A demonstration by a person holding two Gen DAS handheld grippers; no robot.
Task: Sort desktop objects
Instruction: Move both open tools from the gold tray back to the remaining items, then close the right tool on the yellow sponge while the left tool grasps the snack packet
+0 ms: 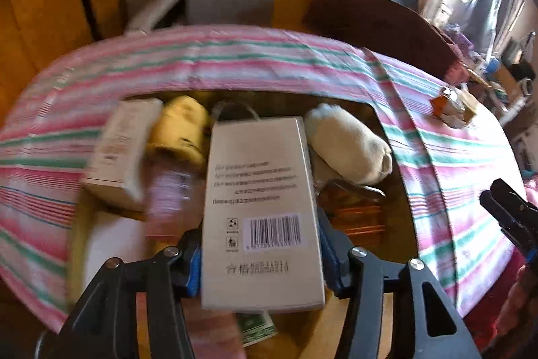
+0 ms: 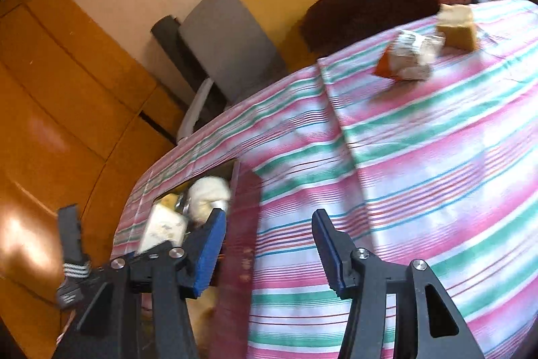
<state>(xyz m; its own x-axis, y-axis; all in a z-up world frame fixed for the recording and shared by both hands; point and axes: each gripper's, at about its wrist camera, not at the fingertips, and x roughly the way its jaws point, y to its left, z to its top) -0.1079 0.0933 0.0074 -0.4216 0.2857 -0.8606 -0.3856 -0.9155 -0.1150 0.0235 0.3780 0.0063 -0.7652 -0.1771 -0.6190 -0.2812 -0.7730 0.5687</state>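
Note:
My left gripper (image 1: 260,253) is shut on a grey-white box with a barcode (image 1: 262,207) and holds it above an open storage box (image 1: 396,190) set among the striped cloth. Inside lie a white plush toy (image 1: 349,145), a yellow plush (image 1: 183,127), a white carton (image 1: 122,143) and a pink blurred item (image 1: 168,201). My right gripper (image 2: 267,249) is open and empty above the striped tablecloth (image 2: 420,157), just right of the storage box (image 2: 240,224). A crumpled orange-silver packet (image 2: 408,56) and a yellow-white block (image 2: 457,26) lie on the table's far side.
The right gripper's tip (image 1: 511,214) shows at the left view's right edge. The packet and block also show there (image 1: 452,105). A grey, yellow and blue chair (image 2: 262,5) and a dark brown cushion (image 2: 366,5) stand behind the table. Orange floor (image 2: 50,123) is to the left.

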